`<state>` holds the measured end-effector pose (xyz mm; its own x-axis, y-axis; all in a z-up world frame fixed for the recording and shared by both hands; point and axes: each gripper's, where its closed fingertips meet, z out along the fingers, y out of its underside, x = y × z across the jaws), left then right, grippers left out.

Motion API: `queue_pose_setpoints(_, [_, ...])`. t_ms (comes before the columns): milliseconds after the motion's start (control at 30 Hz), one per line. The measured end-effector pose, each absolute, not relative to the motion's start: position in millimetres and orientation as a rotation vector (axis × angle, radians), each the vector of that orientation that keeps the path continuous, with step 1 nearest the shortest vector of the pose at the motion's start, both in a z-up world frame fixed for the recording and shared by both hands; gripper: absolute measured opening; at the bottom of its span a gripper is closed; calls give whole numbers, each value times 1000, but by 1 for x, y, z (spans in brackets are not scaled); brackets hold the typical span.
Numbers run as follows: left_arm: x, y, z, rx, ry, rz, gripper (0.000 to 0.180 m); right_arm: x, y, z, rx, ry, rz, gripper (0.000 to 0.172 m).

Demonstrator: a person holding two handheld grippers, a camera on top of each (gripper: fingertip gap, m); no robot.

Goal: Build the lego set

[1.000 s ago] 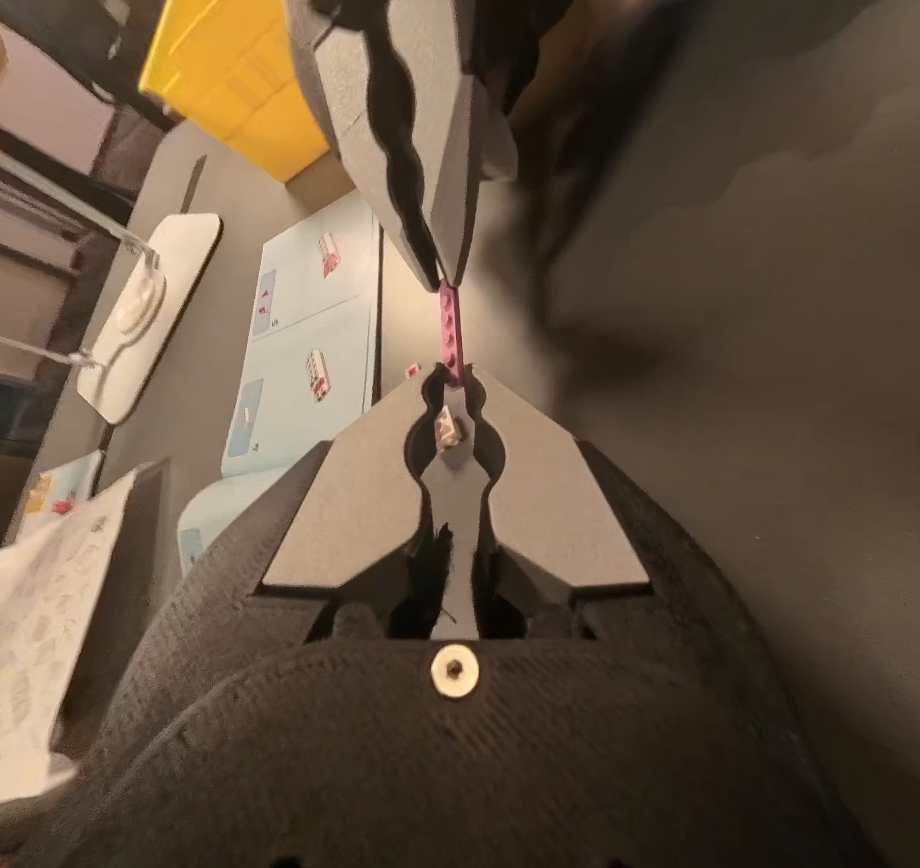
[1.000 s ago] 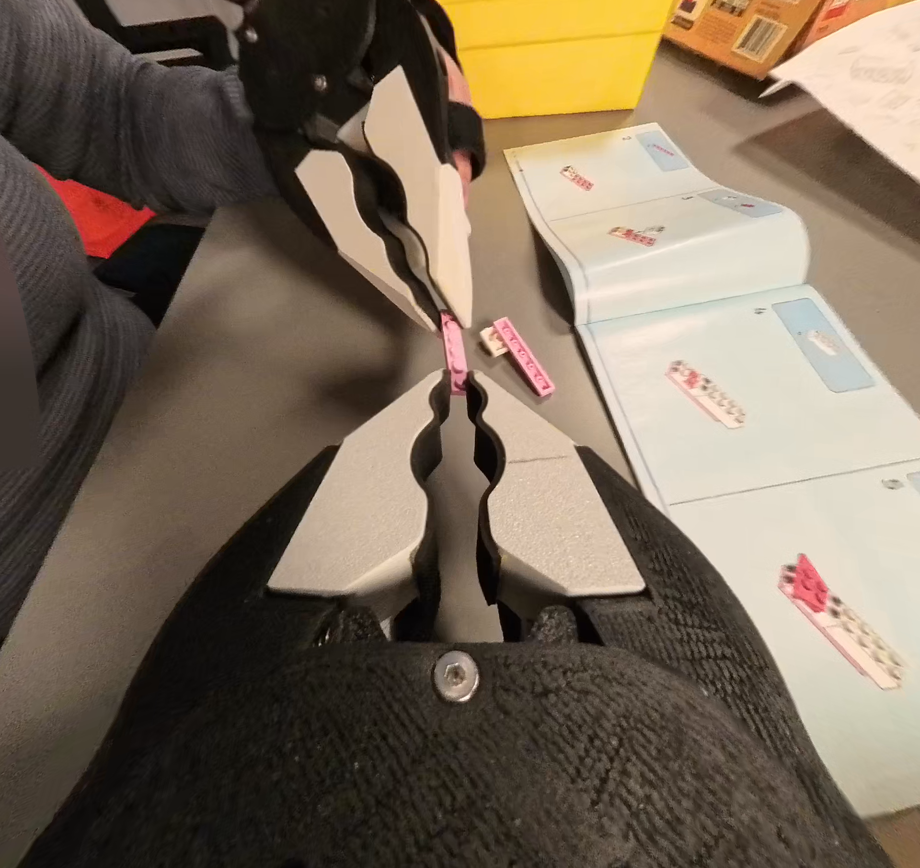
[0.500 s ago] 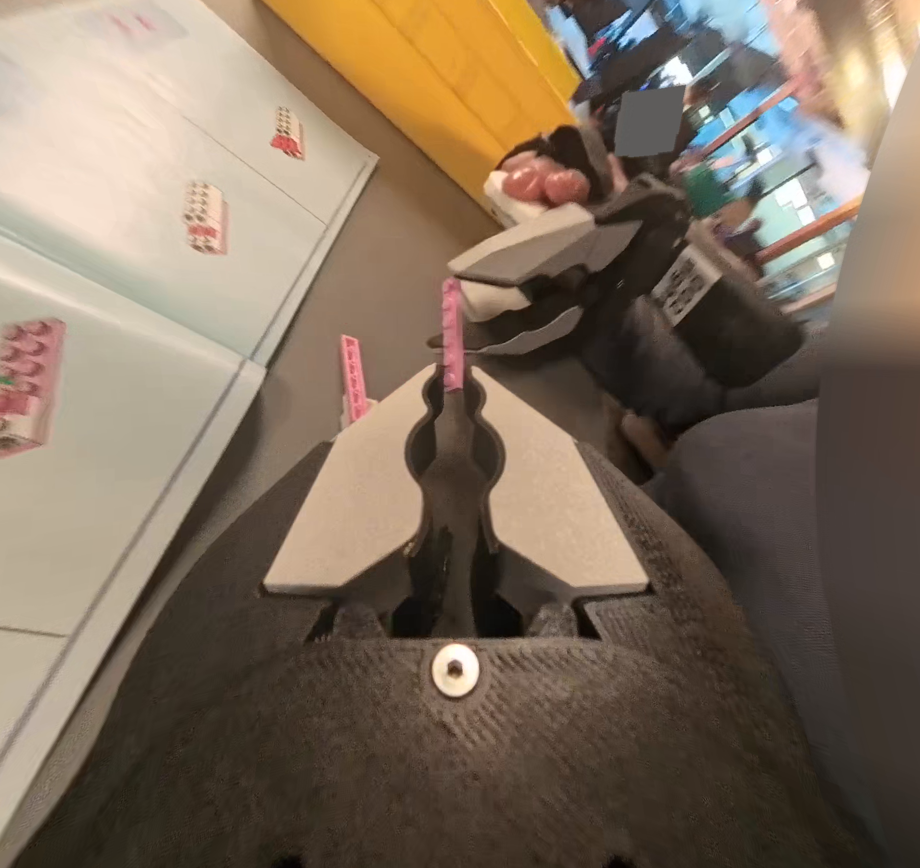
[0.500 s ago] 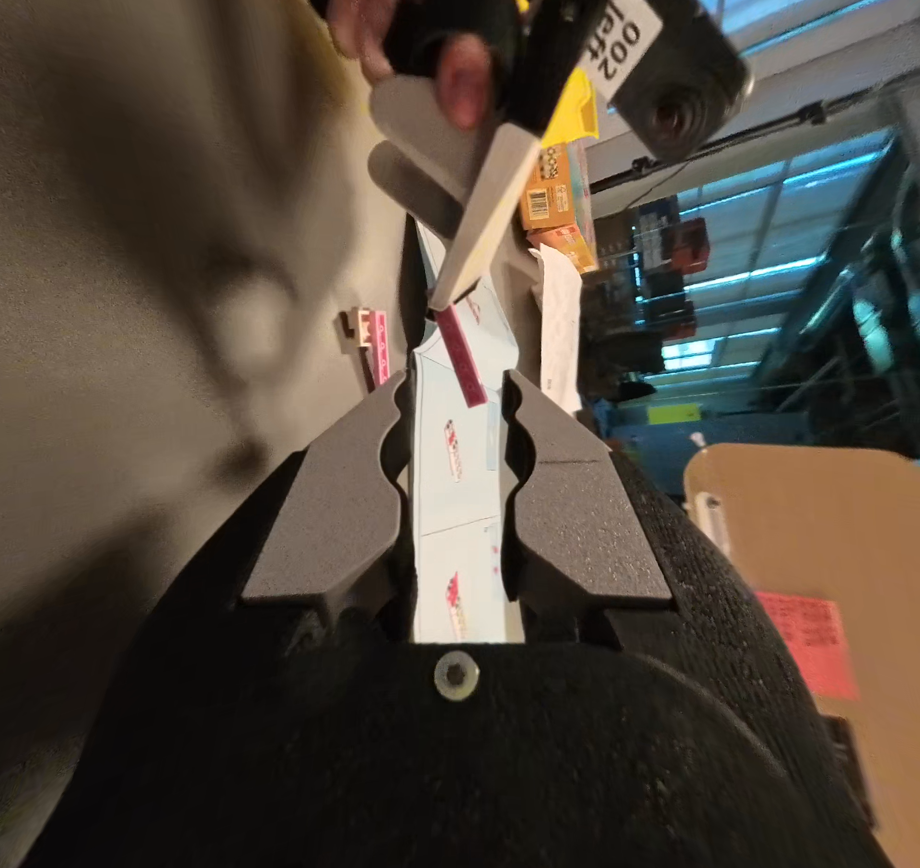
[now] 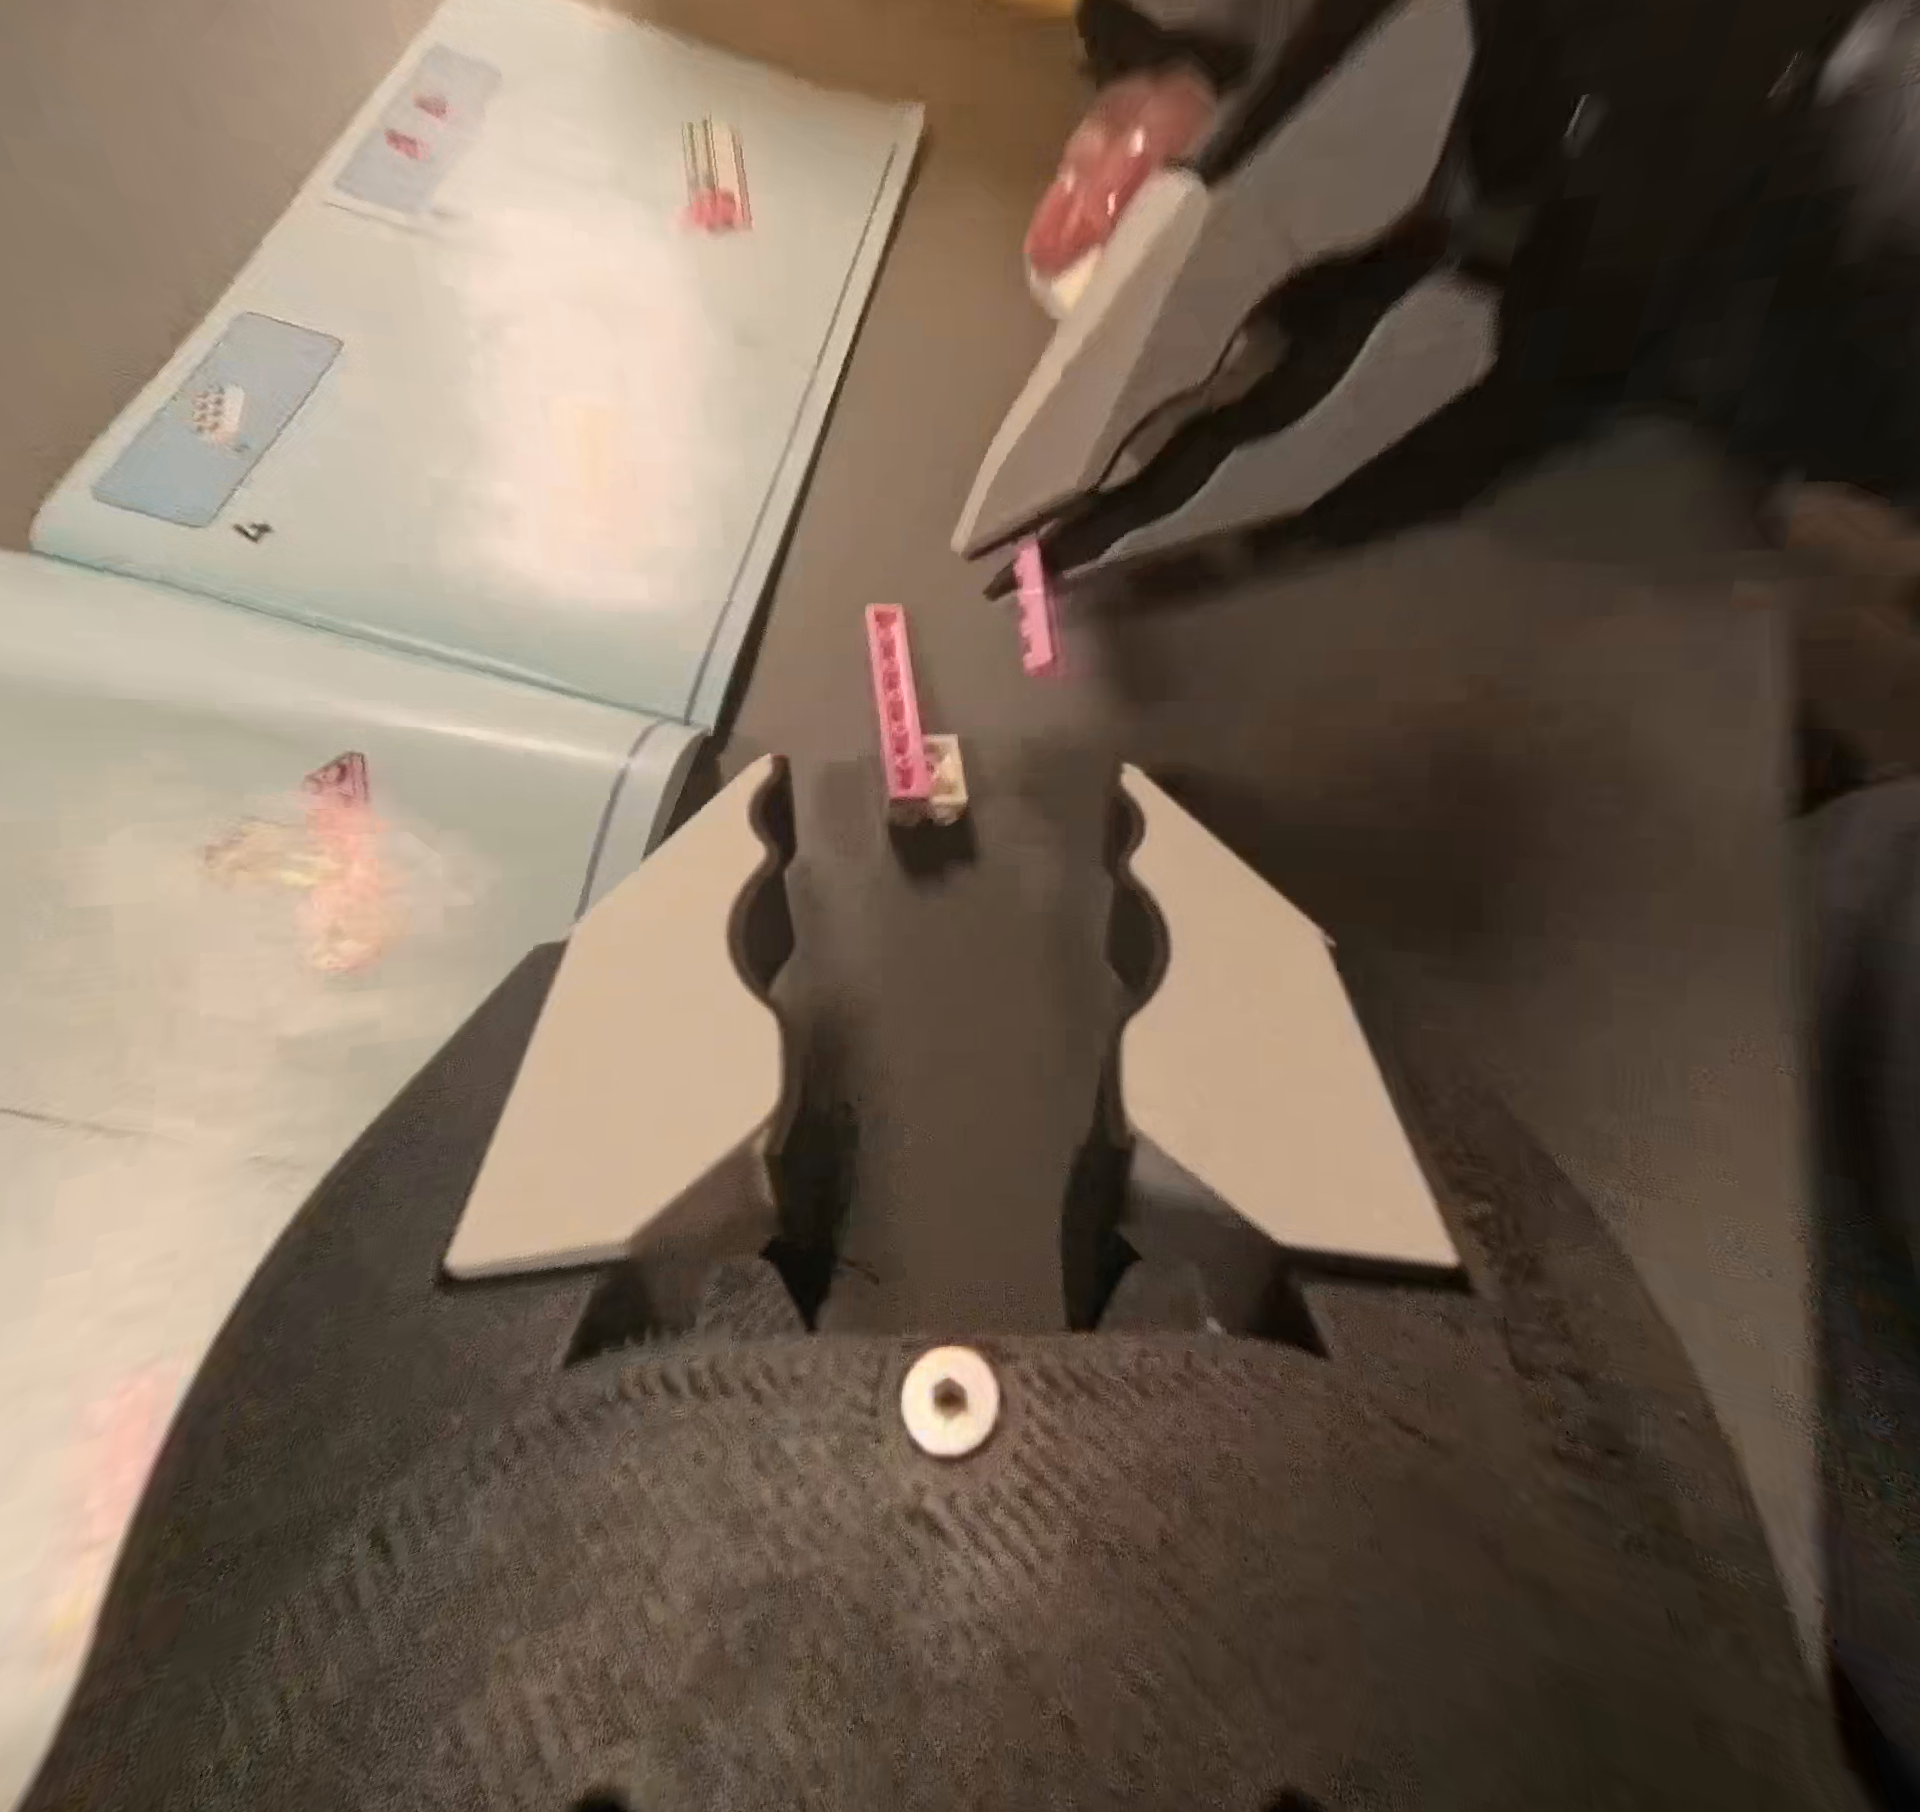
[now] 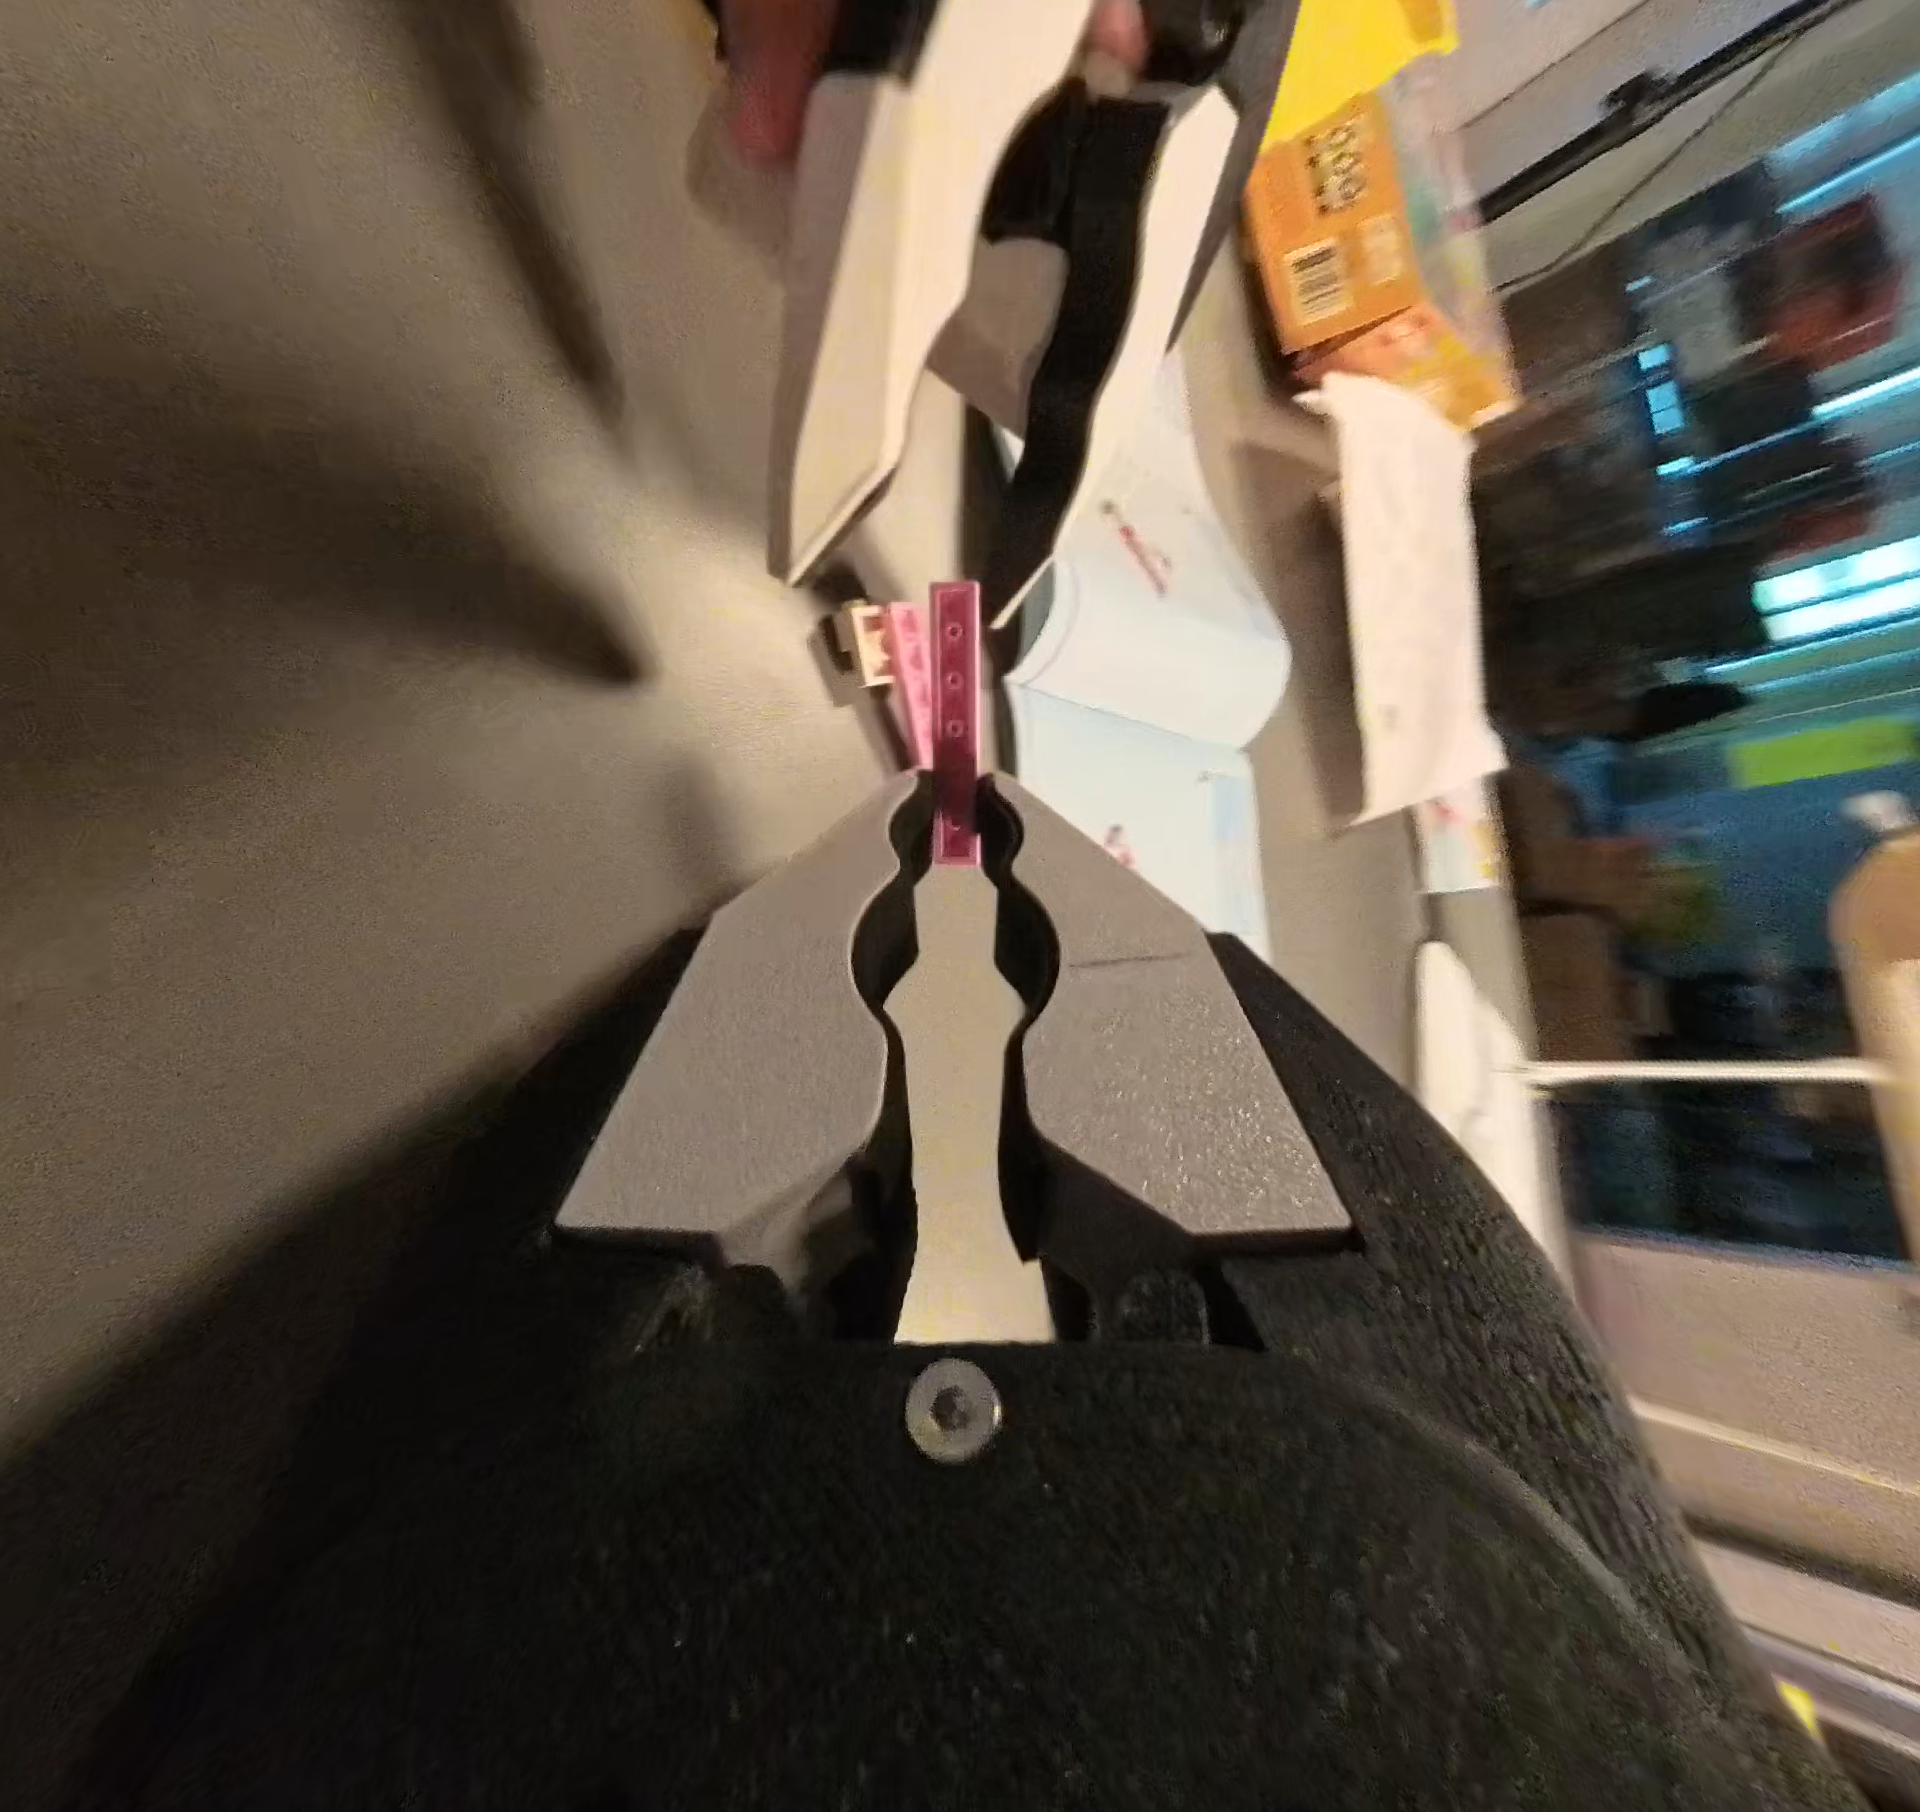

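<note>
My right gripper (image 6: 958, 786) pinches a pink plate (image 6: 956, 713) at frame centre. My left gripper (image 5: 951, 796) gapes wide, holding nothing, above another pink plate (image 5: 896, 702) beside a white brick (image 5: 948, 775).

Your L wrist cam looks down close over the bench (image 5: 1351, 827); R wrist cam is rolled sideways, low. Both share the booklet (image 5: 540, 391) (image 6: 1143, 723).
</note>
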<state>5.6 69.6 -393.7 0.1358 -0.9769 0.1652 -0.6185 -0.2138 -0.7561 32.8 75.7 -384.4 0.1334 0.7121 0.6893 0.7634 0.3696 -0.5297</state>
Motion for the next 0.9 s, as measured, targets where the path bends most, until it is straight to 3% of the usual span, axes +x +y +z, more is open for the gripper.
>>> queue_pose_setpoints(233, [10,66,-409,-1815,1656,-724,43,46,43,-407,-1784,-1633,409,6])
queue_pose_setpoints(500, [9,67,-409,-1800,1664,-712,18,52,33,-409,-1942,-1589,536,6])
queue_pose_setpoints(733, [8,65,-409,-1788,1689,-726,17,53,38,-409,-1976,-1533,551,18])
queue_pose_setpoints(900, [7,61,-409,-1770,1722,-745,17,47,37,-409,-1928,-1560,556,12])
